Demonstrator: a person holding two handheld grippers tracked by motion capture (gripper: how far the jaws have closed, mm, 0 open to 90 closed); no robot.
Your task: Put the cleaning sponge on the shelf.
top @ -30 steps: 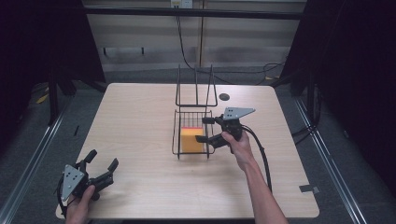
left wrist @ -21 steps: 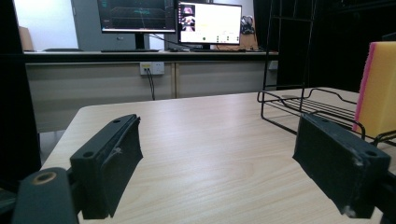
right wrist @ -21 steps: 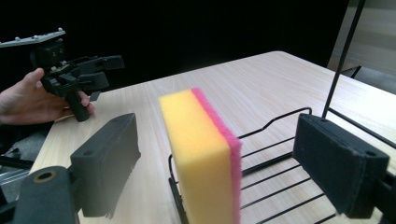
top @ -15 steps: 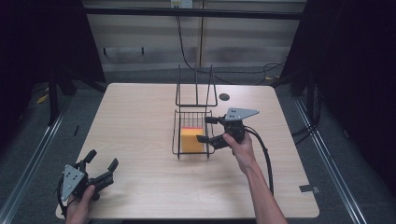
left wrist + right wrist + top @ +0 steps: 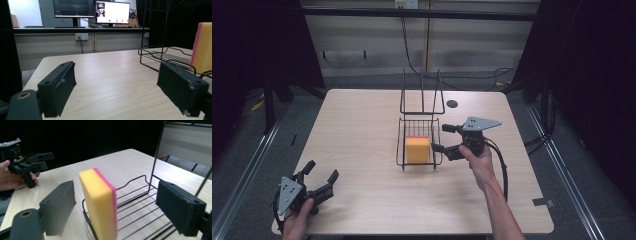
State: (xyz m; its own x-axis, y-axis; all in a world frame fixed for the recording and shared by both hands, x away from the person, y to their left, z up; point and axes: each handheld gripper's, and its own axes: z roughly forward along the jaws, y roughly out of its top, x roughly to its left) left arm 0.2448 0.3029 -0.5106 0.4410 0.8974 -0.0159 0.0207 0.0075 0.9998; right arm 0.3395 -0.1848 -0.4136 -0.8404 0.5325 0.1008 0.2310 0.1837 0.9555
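A yellow sponge (image 5: 418, 149) with a pink back stands on edge inside a black wire rack (image 5: 401, 142) at the table's middle. In the right gripper view the sponge (image 5: 100, 201) stands upright at the rack's near end (image 5: 140, 202). My right gripper (image 5: 442, 138) is open just right of the rack, its jaws pointing left at the sponge without touching it. My left gripper (image 5: 320, 174) is open at the table's near left corner, low over the wood, with nothing between its jaws. The left gripper view has the sponge (image 5: 203, 47) and rack (image 5: 160, 53) far right.
The rack's tall wire back (image 5: 422, 92) rises behind the basket. A dark round hole (image 5: 452, 104) marks the table (image 5: 357, 125) behind my right gripper. A cable (image 5: 502, 165) trails from the right gripper. Monitors (image 5: 91, 11) stand on a desk beyond the table.
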